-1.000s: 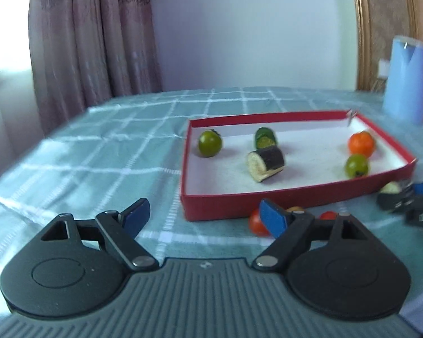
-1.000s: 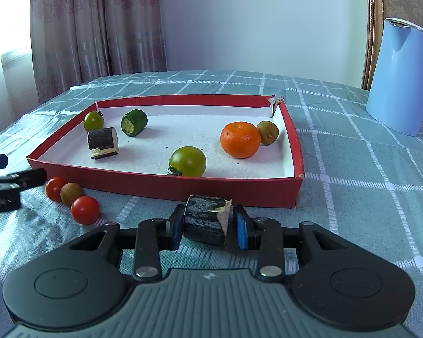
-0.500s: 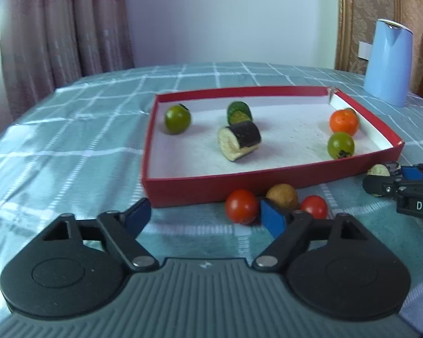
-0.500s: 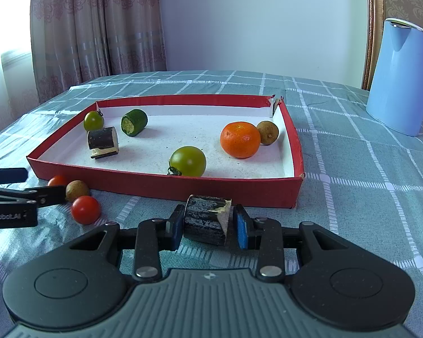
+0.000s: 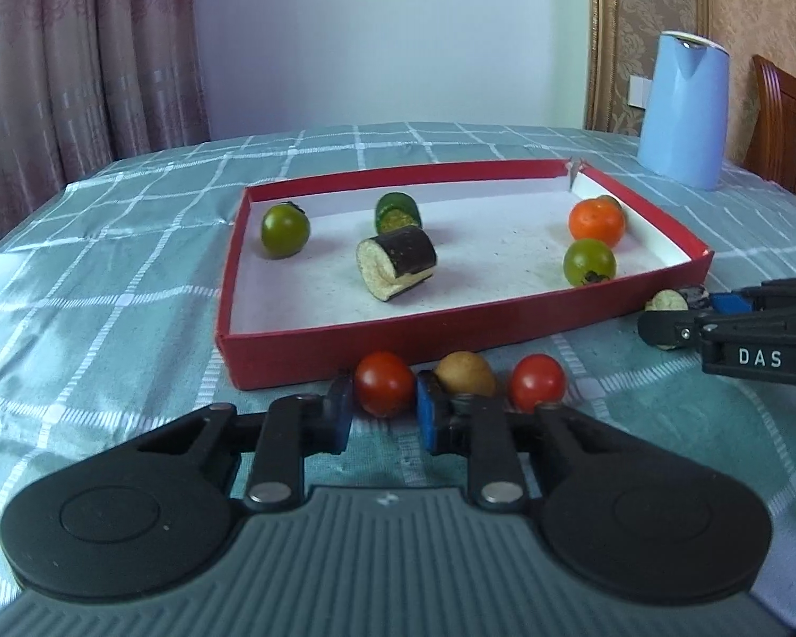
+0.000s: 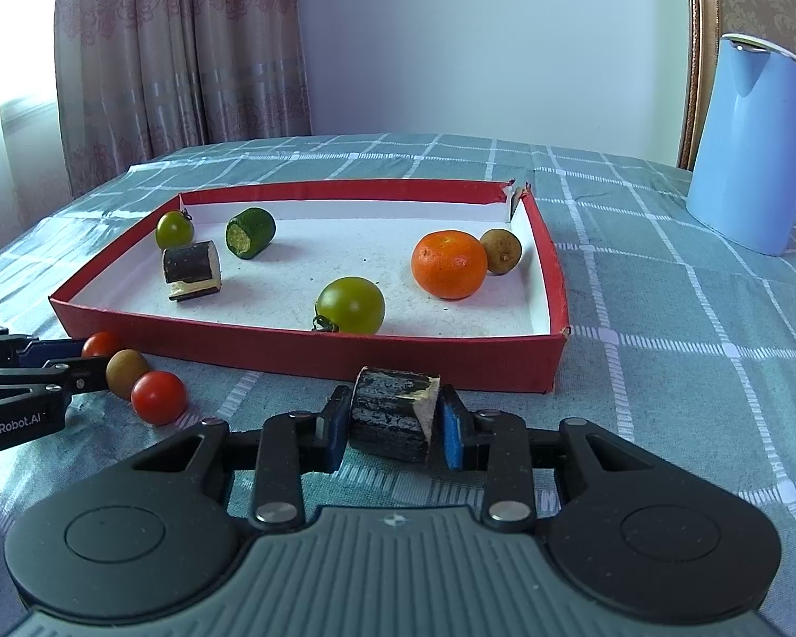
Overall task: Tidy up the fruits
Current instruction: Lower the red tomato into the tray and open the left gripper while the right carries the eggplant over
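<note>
Both our grippers point slightly downward, low over the tabletop [image 5: 106, 276], in front of the red tray [image 6: 451, 366]. Our left gripper [image 5: 384, 403] has its pads clamped on a red cherry tomato [image 5: 383, 383] outside the tray. Our right gripper [image 6: 392, 422] grips a dark eggplant piece [image 6: 392, 409] just before the tray's near wall.
</note>
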Demonstrator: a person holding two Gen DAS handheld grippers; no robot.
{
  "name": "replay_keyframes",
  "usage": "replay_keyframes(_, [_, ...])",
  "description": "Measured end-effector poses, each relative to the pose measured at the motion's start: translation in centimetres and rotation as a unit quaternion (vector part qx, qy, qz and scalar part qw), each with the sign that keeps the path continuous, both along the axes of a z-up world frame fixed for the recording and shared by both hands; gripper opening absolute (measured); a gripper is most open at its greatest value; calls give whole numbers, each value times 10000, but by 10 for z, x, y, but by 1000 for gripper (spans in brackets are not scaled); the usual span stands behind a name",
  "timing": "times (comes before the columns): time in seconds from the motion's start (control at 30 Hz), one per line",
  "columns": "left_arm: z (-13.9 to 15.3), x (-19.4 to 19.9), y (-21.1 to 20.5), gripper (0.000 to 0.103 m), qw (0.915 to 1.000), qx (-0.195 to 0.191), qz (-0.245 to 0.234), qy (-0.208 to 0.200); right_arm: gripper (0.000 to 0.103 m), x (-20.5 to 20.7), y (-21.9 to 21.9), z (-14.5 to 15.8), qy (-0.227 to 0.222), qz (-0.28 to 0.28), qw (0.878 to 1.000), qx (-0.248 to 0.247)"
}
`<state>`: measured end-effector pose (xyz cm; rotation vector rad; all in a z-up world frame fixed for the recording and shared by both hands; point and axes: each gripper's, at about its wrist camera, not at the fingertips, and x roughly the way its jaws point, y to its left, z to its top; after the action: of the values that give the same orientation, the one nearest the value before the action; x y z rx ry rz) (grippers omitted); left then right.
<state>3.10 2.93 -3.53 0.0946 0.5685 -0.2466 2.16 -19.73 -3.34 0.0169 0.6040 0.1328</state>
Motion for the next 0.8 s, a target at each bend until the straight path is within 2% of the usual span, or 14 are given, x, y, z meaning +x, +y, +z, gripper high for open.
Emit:
replay_keyframes(0.53, [20,-10,7,22,9995,-187,63,-265,31,-12,-10,7,-388,-297,9987,164])
replay_keyframes(0.8, [31,13,7,22,9988,-331,220,-301,31,-17,-4,22,-788,-302,9964,1])
